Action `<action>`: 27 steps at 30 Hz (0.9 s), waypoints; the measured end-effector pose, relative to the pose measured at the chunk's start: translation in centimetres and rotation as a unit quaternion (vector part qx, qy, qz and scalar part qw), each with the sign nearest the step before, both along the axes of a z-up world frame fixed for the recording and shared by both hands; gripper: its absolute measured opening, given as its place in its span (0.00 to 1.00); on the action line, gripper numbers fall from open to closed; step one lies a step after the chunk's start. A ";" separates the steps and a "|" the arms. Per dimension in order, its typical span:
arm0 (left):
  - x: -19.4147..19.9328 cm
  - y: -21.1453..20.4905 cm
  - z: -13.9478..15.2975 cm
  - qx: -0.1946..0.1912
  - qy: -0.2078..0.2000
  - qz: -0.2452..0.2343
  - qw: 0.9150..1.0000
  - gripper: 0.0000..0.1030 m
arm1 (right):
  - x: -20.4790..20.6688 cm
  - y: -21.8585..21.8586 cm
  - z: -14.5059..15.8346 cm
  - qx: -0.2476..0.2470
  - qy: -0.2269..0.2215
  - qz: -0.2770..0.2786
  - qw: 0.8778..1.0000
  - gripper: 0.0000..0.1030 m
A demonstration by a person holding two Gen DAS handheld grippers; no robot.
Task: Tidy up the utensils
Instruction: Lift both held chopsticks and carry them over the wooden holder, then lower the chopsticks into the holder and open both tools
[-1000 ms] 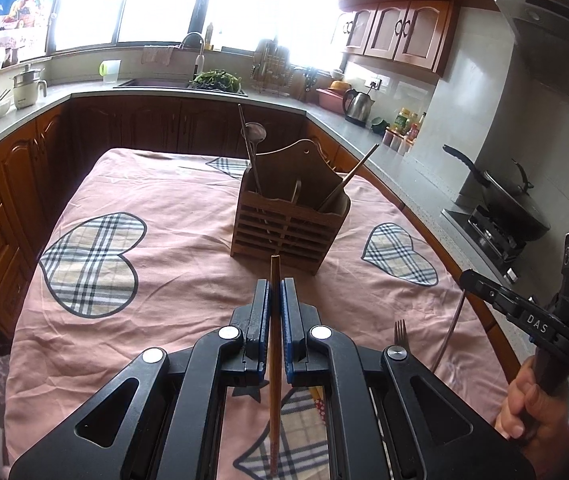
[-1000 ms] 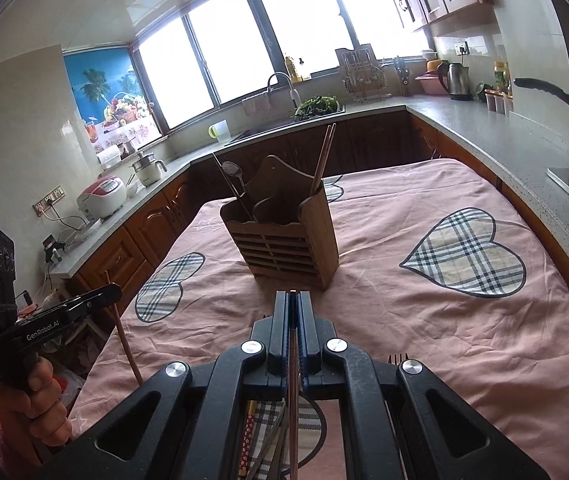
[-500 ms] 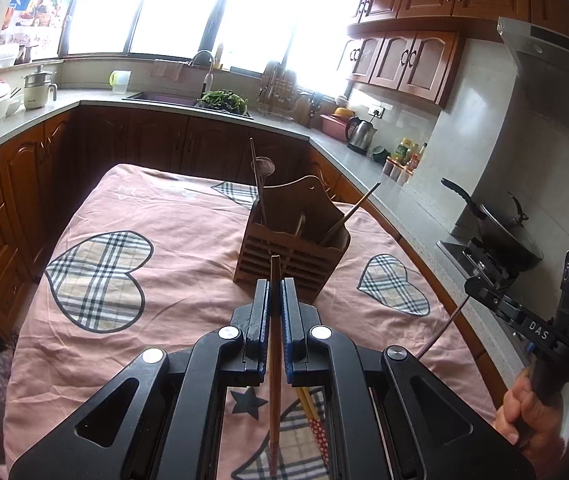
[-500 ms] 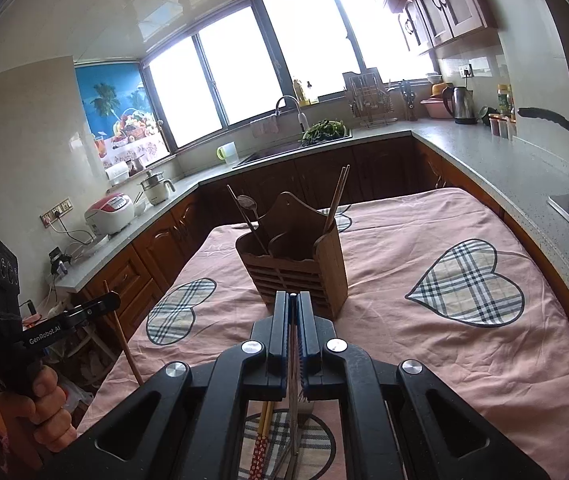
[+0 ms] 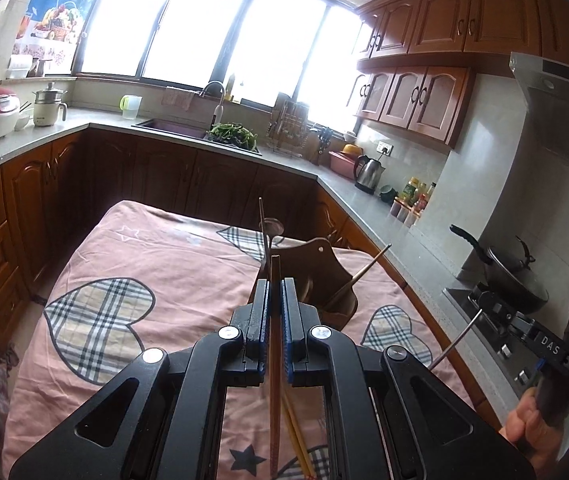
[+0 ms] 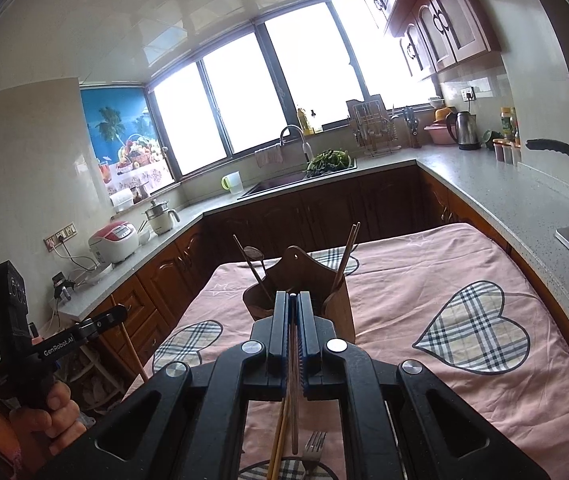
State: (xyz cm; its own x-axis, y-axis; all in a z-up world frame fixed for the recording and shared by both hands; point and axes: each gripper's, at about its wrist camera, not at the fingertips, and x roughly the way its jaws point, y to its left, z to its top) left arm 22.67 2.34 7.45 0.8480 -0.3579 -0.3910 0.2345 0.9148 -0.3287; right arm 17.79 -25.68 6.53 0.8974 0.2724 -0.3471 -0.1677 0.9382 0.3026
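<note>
Wood is the stuff of nearly everything that matters here: a brown slatted wooden utensil holder (image 5: 326, 280) stands on the pink tablecloth with plaid hearts (image 5: 156, 264), and I take it as my landmark. On the near side of the holder, raised above the cloth, the left gripper (image 5: 275, 292) has its black jaws pressed tight on a long reddish-brown wooden chopstick (image 5: 275, 360), whose tip pokes out just past the blue pads towards the holder. Beside it, the right gripper (image 6: 293, 312) is likewise clamped shut on a thin dark metal chopstick (image 6: 293, 380), aimed at the holder's front wall. Inside the holder already lean a dark ladle-like spoon (image 5: 273, 226) on the left and a pair of brown sticks (image 6: 347, 252) on the right. On the cloth short of the holder, below the grippers, lie loose yellow chopsticks (image 5: 296, 436) and a silver fork (image 6: 313, 446). The sticks look light and stiff, unlikely to bend, but thin and smooth enough to swivel or slide in the pads; I would judge a hold near the middle steadies them best. The metal one seems the more slippery. Dropping each in tip-first over the holder's rim appears the likely next step.
</note>
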 end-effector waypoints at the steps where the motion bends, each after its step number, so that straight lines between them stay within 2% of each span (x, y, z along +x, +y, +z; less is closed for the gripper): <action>1: 0.5 0.0 0.4 -0.004 -0.006 0.003 1.000 0.05 | 0.4 0.0 0.3 0.001 -0.003 -0.001 1.000 0.04; 10: 5.1 -0.7 3.7 -0.012 -0.057 0.027 0.998 0.05 | 3.8 -0.6 4.0 0.008 -0.053 -0.022 0.998 0.04; 16: 9.2 -1.5 4.8 -0.018 -0.083 0.041 0.996 0.05 | 6.8 -1.3 5.5 0.021 -0.076 -0.039 0.996 0.04; 22: 13.4 -2.3 4.9 -0.032 -0.093 0.053 0.994 0.05 | 9.7 -1.7 5.6 0.025 -0.085 -0.048 0.995 0.04; 27: 15.9 -2.8 3.6 -0.037 -0.094 0.077 0.992 0.05 | 11.9 -1.8 4.6 0.014 -0.088 -0.060 0.994 0.04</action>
